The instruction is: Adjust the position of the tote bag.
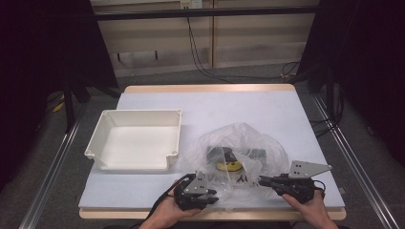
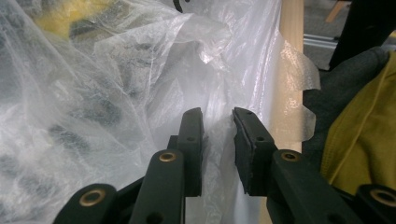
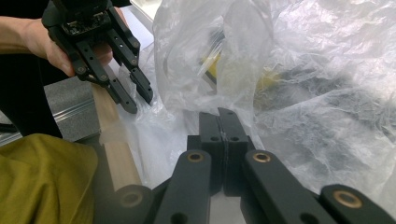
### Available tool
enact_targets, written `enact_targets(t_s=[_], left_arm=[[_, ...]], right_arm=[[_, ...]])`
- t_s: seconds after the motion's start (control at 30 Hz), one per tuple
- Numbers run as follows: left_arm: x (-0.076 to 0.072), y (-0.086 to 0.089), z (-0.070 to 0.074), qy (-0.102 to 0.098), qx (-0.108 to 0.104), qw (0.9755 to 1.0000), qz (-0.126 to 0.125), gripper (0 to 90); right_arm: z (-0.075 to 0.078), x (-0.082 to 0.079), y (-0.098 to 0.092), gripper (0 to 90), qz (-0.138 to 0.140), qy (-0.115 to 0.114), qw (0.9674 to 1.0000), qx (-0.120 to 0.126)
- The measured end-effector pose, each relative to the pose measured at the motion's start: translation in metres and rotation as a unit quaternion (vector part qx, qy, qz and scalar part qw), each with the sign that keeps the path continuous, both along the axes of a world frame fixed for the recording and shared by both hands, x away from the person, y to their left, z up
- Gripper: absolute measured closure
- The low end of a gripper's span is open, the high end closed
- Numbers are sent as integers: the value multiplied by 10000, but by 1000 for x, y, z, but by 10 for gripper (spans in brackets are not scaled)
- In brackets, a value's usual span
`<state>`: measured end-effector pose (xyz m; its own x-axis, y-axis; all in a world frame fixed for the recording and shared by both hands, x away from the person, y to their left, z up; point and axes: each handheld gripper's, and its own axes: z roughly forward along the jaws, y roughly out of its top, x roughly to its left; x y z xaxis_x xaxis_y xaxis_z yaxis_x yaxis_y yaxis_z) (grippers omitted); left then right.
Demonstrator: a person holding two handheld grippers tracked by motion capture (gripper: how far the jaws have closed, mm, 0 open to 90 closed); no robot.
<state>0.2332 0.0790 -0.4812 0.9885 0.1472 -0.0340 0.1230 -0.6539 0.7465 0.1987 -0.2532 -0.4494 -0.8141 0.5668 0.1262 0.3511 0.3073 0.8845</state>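
Note:
A clear plastic bag (image 1: 239, 138) lies crumpled at the table's near middle, with a yellow item (image 1: 228, 165) and dark items (image 1: 215, 153) blurred inside it. My left gripper (image 1: 212, 196) is at the bag's near left edge. In the left gripper view its jaws (image 2: 218, 135) stand a little apart, with a fold of the bag (image 2: 116, 93) between them and not pressed. My right gripper (image 1: 261, 180) is at the bag's near right edge. Its jaws (image 3: 219, 116) are together, and a bit of the bag's film (image 3: 303, 93) seems pinched. The left gripper (image 3: 137, 100) also appears there, held in a hand.
An empty white tray (image 1: 102, 129) stands on the pale blue table top (image 1: 239, 102), left of the bag. The wooden front edge (image 2: 292, 56) runs just behind both grippers. The person's yellow-green clothing (image 3: 42, 177) is close below it.

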Motion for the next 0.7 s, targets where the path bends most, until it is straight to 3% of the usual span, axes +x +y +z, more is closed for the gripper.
enact_targets(t_s=[0.03, 0.1, 0.13, 0.27, 0.43, 0.7], left_arm=[[0, 0, 1, -89, 64, 9999, 70, 801], [5, 3, 3, 336, -290, 9990, 36, 879], [5, 3, 6, 345, -398, 9985, 146, 891], [6, 8, 19, 395, -819, 9957, 201, 896], [5, 26, 33, 268, -1045, 9933, 409, 898], [16, 57, 57, 42, -1506, 9848, 865, 898]], right_arm=[[0, 0, 0, 900, 1, -5, 10000, -8], [1, -1, -1, 900, -21, -2, 10000, 6], [2, -1, -2, 900, -35, -15, 10000, 6], [4, -2, -6, 900, -93, -26, 9999, 53], [3, -4, -12, 900, -173, -37, 9998, 53], [15, -5, -24, 900, -361, -136, 9989, 274]])
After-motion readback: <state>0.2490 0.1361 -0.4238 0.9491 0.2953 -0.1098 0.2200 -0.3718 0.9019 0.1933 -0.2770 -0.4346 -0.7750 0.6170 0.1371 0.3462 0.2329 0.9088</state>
